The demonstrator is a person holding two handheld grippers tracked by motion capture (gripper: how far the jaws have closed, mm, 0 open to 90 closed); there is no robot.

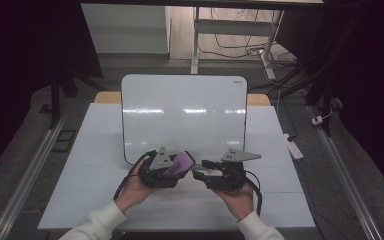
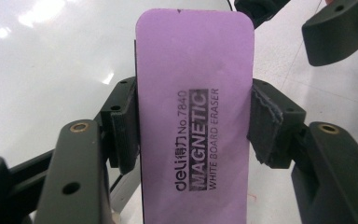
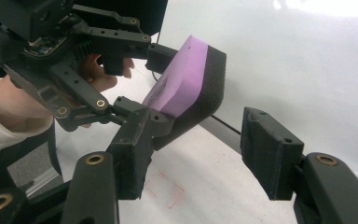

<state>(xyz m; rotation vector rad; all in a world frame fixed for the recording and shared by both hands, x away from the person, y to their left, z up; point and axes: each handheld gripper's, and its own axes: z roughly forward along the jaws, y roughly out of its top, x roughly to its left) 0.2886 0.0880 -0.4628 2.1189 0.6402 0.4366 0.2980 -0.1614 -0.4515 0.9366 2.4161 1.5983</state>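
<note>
Purple eraser (image 2: 195,116) clamped between left gripper (image 2: 193,123) jaws, right gripper (image 3: 193,154) apparently empty

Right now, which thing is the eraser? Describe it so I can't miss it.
Find the upright white glossy whiteboard on the table. At its lower edge, the left hand-held gripper clamps a flat rectangular purple eraser, black foam underneath. It is the scene's one purple thing, printed "MAGNETIC".

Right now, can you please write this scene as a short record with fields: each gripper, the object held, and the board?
left gripper: shut on the eraser, jaws pressing its two long sides
eraser: purple face printed "MAGNETIC WHITE BOARD ERASER", dark foam underside
right gripper: open, holding nothing, close beside the eraser
whiteboard: blank, lying on the table behind both grippers
table: pale top, faint red marks near the board's edge
</note>
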